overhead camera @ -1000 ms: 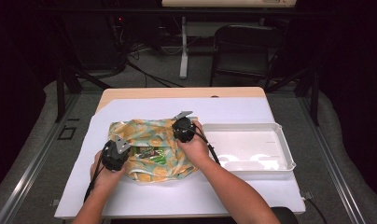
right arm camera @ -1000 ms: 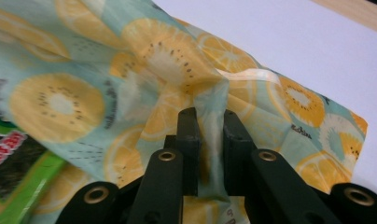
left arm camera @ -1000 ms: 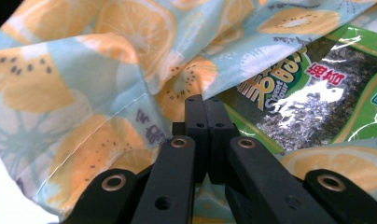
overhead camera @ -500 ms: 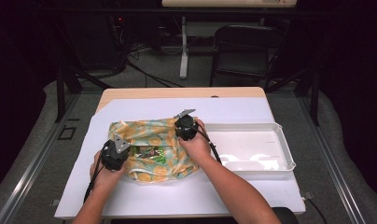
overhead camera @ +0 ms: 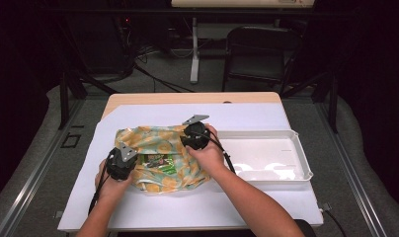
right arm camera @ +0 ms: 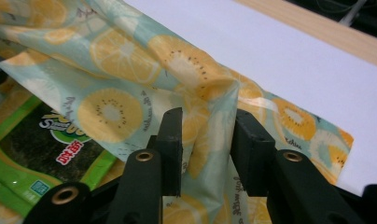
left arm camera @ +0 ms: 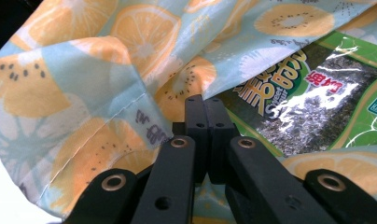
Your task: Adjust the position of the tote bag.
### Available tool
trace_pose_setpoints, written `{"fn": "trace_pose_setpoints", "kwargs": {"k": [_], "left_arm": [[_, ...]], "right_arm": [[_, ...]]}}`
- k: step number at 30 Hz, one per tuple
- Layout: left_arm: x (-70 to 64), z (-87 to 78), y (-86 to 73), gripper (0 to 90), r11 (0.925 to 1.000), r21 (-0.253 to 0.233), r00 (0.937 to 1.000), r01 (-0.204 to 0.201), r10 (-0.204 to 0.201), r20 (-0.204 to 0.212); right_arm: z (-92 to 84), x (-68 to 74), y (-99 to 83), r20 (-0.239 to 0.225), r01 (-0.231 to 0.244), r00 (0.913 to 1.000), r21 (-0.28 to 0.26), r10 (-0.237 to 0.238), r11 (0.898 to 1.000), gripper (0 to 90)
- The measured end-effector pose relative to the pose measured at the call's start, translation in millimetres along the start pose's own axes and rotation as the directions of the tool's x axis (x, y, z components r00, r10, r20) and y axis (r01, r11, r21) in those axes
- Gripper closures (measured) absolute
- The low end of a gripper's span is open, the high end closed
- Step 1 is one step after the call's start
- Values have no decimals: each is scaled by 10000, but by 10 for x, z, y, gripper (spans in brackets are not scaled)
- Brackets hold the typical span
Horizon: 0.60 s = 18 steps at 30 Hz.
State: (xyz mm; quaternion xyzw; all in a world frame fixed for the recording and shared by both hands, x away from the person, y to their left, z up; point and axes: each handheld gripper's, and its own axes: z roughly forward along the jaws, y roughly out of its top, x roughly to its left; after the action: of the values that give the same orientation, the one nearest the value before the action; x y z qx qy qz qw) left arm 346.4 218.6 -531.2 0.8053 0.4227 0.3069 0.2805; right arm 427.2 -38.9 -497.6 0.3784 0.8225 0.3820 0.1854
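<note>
Dark room and black frames surround a wooden table (overhead camera: 138, 98) covered by a white sheet (overhead camera: 266, 205), on which one fruit-print cloth bag (overhead camera: 153, 140) lies flat at the middle, with one white tray (overhead camera: 291, 170) just to its right, bare inside. What has just changed is the right gripper (overhead camera: 195, 137): its jaws have just been opening, and in the right gripper view a raised fold of the bag's cloth stands between them with gaps on both sides, so the pads no longer press it; against the earlier high views that hand also sits slightly higher over the bag's far edge. I judge that this side of the mouth has been let go, perhaps to take a fresh hold or because the opening is wide enough. The left gripper (overhead camera: 120, 163) has not shifted; its jaws stand pressed together at the bag's near-left edge, and whether a thin layer of cloth is pinched there I cannot tell. Through the mouth one green seaweed snack packet (left arm camera: 312, 88) shows plainly, lying inside the bag; the right gripper view hints at a second green packet edge beneath it, though this is uncertain
</note>
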Motion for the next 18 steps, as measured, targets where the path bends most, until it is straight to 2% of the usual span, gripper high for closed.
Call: {"fn": "trace_pose_setpoints", "kwargs": {"k": [7, 18], "left_arm": [[13, 11, 6, 900, 9998, -91, 9997, 200, -199, 107], [7, 31, 26, 900, 9997, -123, 9997, 199, -197, 173]], "right_arm": [[-175, 51, 51, -124, 183, 9997, -521, -190, 9985, 633], [-406, 116, 132, -468, 290, 9983, -1060, -341, 9939, 611]]}}
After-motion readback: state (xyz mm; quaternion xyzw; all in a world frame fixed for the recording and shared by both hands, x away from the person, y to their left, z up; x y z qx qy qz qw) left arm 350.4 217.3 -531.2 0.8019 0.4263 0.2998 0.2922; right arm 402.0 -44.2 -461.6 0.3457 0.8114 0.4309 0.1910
